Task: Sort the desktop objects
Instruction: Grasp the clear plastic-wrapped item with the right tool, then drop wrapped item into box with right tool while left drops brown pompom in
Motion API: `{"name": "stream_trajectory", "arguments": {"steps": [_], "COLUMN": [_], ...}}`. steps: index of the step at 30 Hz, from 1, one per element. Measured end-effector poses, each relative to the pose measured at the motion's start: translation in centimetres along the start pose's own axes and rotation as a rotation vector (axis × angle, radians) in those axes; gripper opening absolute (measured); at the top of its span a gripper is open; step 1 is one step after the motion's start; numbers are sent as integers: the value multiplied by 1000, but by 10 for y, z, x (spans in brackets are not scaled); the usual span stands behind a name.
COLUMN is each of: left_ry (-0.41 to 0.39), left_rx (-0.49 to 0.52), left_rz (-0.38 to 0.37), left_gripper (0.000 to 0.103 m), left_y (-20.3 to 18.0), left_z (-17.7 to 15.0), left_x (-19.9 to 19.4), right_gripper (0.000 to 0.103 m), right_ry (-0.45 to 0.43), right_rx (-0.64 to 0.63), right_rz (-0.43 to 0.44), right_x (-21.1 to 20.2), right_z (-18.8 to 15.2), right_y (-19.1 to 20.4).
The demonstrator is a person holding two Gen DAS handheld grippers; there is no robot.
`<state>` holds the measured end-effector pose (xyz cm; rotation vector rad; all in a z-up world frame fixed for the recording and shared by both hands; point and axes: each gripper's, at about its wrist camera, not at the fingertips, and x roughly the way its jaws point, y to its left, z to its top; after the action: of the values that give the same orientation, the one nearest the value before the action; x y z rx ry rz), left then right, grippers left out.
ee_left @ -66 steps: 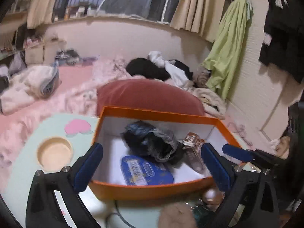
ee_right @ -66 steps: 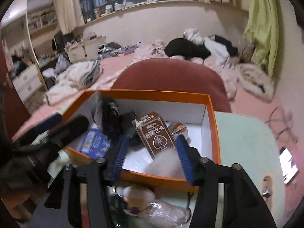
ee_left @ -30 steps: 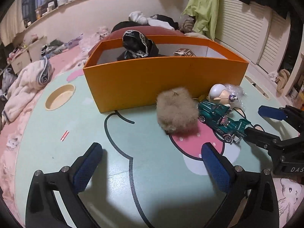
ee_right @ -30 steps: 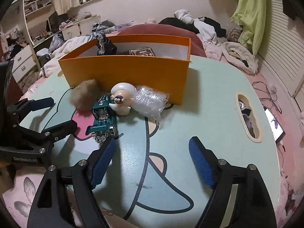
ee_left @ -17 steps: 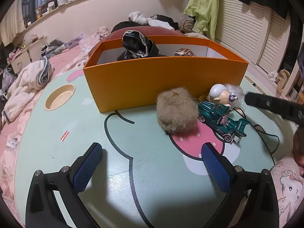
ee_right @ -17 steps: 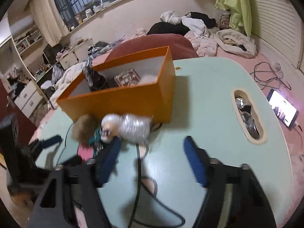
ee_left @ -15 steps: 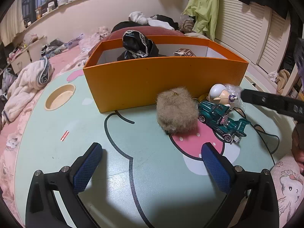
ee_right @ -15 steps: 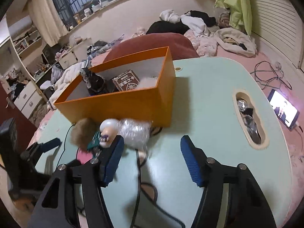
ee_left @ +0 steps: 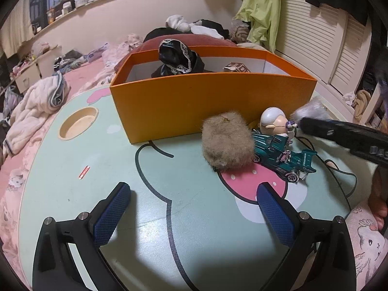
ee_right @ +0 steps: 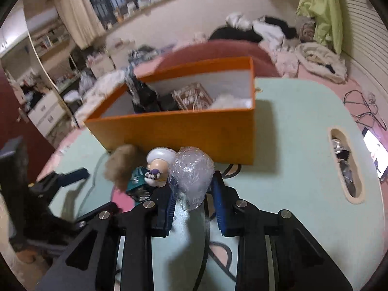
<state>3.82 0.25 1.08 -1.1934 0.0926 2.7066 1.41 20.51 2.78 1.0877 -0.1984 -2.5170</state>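
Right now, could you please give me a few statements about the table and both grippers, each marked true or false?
1. The right gripper is closed on the plastic-wrapped bundle. True.
2. The left gripper holds the toy car. False: it is open and empty; the car lies on the table.
3. The fur ball is inside the orange box. False: it sits on the table in front of the box.
4. A black lace-trimmed cloth sticks up out of the box. True.
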Motion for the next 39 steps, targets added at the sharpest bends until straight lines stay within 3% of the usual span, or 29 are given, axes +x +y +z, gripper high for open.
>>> {"name": "stream_trajectory", "arguments": {"steps": [5, 13, 15, 17, 21, 23, 24, 27, 31, 36, 39], "left_ry": [-18, -34, -30, -6, 59, 46, 41, 8, -56, -188, -251], "left_rx": [-50, -134, -130, -113, -105, -131, -150, -210, -191, -143, -111], "left_rz": [-25, -57, -79, -87, -119, -105, -130, -179, -203, -255, -232], "left_gripper": [103, 103, 98, 83, 67, 35, 33, 33, 33, 33, 34], "left_y": [10, 17, 15, 9, 1, 6, 9, 20, 20, 9, -1], "left_z": [6, 40, 50, 55, 54, 51, 48, 35, 34, 76, 108], "left_x": [-6, 2, 8, 15, 31, 28, 26, 19, -4, -34, -31], "right_gripper": [29, 29, 29, 29, 29, 29, 29, 29, 29, 29, 30], "right_ry": [-110, -82, -80, -77, -66, -67, -68, -74, -103, -191, -227], "right_rx": [68, 95, 91, 94, 101, 101, 100, 96, 69, -29, -81], "right_rz": [-5, -6, -5, -4, -2, -1, -1, -1, 0, 54, 47], "right_x": [-24, -22, -22, -22, -20, -20, -20, -21, -27, -37, -31], "right_z": [-6, -6, -6, -6, -8, -8, -8, -9, -6, 27, 53], "right_y": [-13, -18, -18, -18, -18, -18, -17, -16, -10, 15, 29]}}
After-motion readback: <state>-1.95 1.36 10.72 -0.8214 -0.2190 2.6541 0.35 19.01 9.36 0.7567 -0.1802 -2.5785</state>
